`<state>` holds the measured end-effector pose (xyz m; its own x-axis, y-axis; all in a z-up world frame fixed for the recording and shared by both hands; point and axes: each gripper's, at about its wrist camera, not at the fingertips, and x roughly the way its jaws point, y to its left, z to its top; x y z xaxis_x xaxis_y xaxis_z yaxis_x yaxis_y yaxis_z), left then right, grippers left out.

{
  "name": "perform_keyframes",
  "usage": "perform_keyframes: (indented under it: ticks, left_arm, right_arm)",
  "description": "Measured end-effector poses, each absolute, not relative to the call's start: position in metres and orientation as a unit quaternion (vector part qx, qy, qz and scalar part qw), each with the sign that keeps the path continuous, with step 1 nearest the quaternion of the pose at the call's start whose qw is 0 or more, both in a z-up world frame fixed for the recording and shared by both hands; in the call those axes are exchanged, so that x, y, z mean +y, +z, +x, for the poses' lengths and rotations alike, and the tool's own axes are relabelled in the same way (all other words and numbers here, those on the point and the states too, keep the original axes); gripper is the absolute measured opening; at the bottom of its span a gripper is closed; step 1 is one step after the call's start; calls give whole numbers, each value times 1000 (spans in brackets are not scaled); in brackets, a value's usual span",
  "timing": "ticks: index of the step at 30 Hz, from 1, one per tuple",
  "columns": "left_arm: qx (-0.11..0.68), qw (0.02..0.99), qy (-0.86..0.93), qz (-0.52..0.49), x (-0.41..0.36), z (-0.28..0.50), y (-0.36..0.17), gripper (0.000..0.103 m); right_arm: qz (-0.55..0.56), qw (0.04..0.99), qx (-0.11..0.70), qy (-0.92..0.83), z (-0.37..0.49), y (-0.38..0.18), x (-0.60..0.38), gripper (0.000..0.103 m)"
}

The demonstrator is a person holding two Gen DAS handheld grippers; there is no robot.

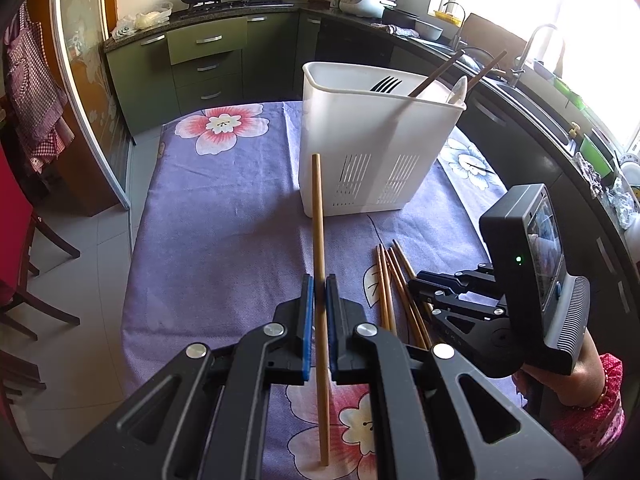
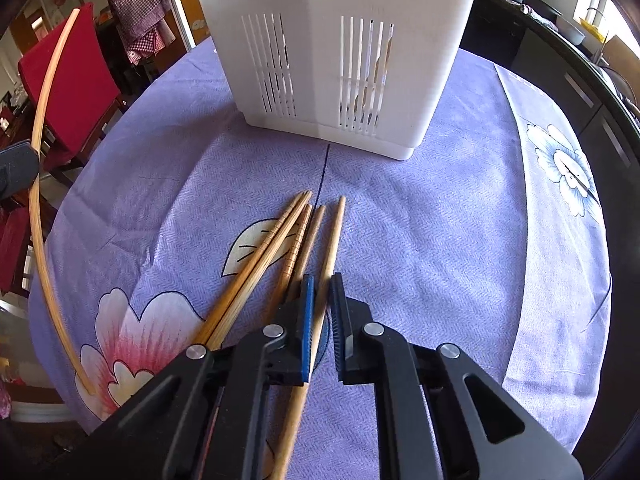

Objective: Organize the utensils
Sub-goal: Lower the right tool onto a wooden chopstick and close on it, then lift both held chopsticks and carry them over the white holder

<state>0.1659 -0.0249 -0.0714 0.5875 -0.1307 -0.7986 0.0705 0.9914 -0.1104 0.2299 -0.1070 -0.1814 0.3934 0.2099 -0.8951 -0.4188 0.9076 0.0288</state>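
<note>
Here left tongs [image 1: 319,292] clamp a raised chopstick [image 1: 319,216]; right tongs [image 2: 320,292] straddle another chopstick [image 2: 330,248], part-open.

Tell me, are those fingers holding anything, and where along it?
The left gripper pinches one chopstick near its middle. The right gripper straddles another chopstick, not clamped.
</note>
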Motion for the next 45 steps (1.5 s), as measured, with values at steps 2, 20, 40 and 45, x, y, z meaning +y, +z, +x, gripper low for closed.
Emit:
perform_keyframes:
  ticks: [2, 20, 40, 45]
  left_arm:
    - [450, 891, -57, -33, -25, 166, -71, 6]
    - [423, 904, -60, -20, -24, 145, -42, 6]
    - [389, 919, -57, -2, -31, 114, -13, 6]
    - [384, 921, -57, -1, -32, 113, -8, 6]
  right_arm:
    - [-96, 831, 516, 187, 230, -180, -111, 7]
    - [-8, 905, 368, 212, 165, -64, -176, 7]
    - [24, 928, 313, 202, 114, -35, -215, 7]
    - [25, 929, 304, 208, 116, -28, -213, 7]
